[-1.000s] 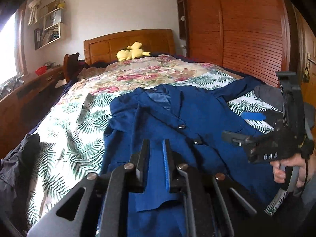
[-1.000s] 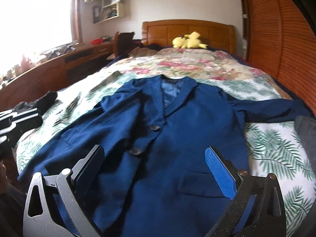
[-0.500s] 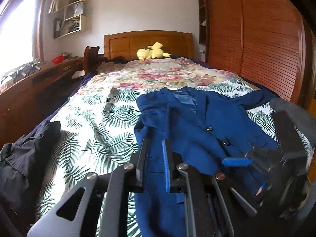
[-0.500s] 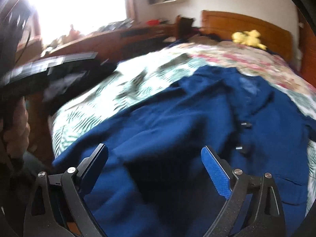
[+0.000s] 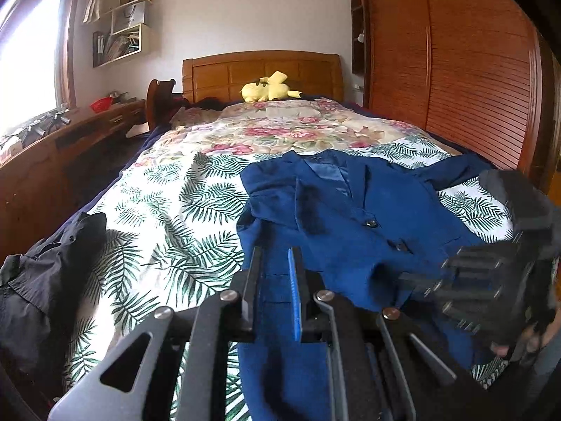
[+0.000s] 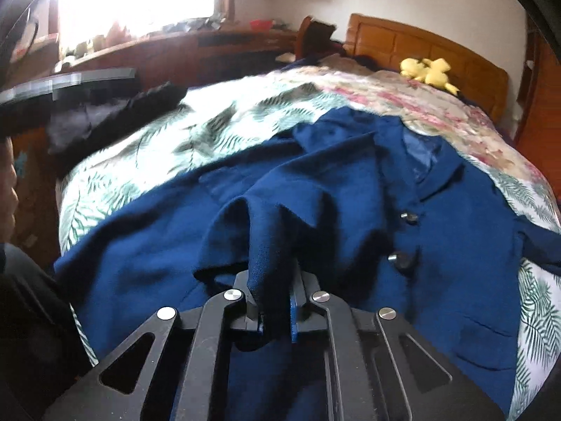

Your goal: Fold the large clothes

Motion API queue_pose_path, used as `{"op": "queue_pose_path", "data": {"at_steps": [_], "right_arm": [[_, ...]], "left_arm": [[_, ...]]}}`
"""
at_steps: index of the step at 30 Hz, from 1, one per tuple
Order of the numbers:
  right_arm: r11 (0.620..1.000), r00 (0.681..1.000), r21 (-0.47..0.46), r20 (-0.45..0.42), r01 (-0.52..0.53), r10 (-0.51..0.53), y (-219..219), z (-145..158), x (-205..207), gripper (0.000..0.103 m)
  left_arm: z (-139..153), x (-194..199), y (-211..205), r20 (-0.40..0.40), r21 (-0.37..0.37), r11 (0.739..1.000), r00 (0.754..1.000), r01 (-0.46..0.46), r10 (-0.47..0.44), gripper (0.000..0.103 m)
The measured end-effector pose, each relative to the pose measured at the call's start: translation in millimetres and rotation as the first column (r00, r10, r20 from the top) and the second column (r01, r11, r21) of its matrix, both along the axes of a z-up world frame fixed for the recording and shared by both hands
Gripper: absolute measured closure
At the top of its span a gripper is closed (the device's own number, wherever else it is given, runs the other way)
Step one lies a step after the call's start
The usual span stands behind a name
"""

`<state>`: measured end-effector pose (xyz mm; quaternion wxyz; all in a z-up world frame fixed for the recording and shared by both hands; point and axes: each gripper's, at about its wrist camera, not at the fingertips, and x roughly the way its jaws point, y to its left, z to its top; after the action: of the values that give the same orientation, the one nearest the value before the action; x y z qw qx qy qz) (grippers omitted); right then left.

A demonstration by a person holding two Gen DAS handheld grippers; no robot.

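A dark blue jacket [image 5: 350, 217] lies face up on the bed with its collar toward the headboard and its buttons showing. My left gripper [image 5: 275, 256] is shut on the jacket's near edge, and blue cloth runs between its fingers. My right gripper [image 6: 271, 280] is closing tight on a pinched-up ridge of the jacket [image 6: 350, 182] left of the buttons [image 6: 403, 259]; the pads press on the cloth. In the left wrist view the right gripper [image 5: 431, 280] is a blur at the right, low over the jacket front.
The palm-leaf and floral bedcover [image 5: 175, 210] spreads to the left of the jacket. A black garment [image 5: 45, 280] lies at the bed's near left corner. A yellow plush toy [image 5: 268, 87] sits by the headboard. A wooden wardrobe [image 5: 455, 87] flanks the right side, a long desk [image 5: 52, 161] the left.
The right gripper's jaws went from wide open to shut, bunching a fold of the jacket between them, as it swung left and dipped. The left gripper shifted sideways, still holding the jacket edge.
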<state>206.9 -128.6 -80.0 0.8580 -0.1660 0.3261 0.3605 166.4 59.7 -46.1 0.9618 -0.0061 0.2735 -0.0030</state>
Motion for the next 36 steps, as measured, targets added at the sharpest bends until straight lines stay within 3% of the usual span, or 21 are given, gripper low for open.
{"op": "queue_pose_path", "data": {"at_steps": [4, 11, 16, 22, 26, 29, 30, 32, 36], "right_arm": [[0.992, 0.999, 0.117, 0.005, 0.042, -0.043, -33, 26, 4, 0.098], [0.944, 0.992, 0.305, -0.022, 0.122, -0.121, -96, 68, 6, 0.098], [0.933, 0.971, 0.269, -0.070, 0.241, -0.231, -122, 57, 25, 0.098], [0.915, 0.926, 0.149, -0.106, 0.374, -0.361, -140, 24, 53, 0.097], [0.897, 0.905, 0.132, -0.014, 0.423, -0.425, -151, 32, 49, 0.086], [0.881, 0.884, 0.136, 0.055, 0.454, -0.464, -159, 41, 48, 0.054], [0.877, 0.878, 0.138, 0.071, 0.461, -0.473, -161, 42, 48, 0.050], [0.871, 0.872, 0.146, 0.078, 0.469, -0.483, -167, 43, 49, 0.049], [0.887, 0.897, 0.165, 0.030, 0.431, -0.442, -168, 40, 51, 0.049]], "left_arm": [[0, 3, -8, 0.001, 0.000, 1.000, 1.000, 0.015, -0.015, 0.093], [-1, 8, -22, -0.002, 0.007, 0.999, 0.999, 0.037, -0.037, 0.093], [0, 10, -32, 0.001, 0.006, 0.999, 0.999, 0.053, -0.053, 0.093], [-3, 12, -44, -0.010, -0.010, 0.996, 0.996, 0.087, -0.087, 0.093], [-4, 12, -52, -0.011, -0.004, 0.994, 0.994, 0.109, -0.109, 0.093], [-6, 13, -56, -0.020, -0.003, 0.993, 0.993, 0.119, -0.119, 0.093], [-7, 13, -57, -0.024, -0.001, 0.992, 0.992, 0.123, -0.123, 0.093], [-8, 12, -60, -0.027, 0.001, 0.992, 0.991, 0.128, -0.128, 0.093], [-10, 12, -65, -0.035, -0.002, 0.990, 0.989, 0.142, -0.142, 0.093]]}}
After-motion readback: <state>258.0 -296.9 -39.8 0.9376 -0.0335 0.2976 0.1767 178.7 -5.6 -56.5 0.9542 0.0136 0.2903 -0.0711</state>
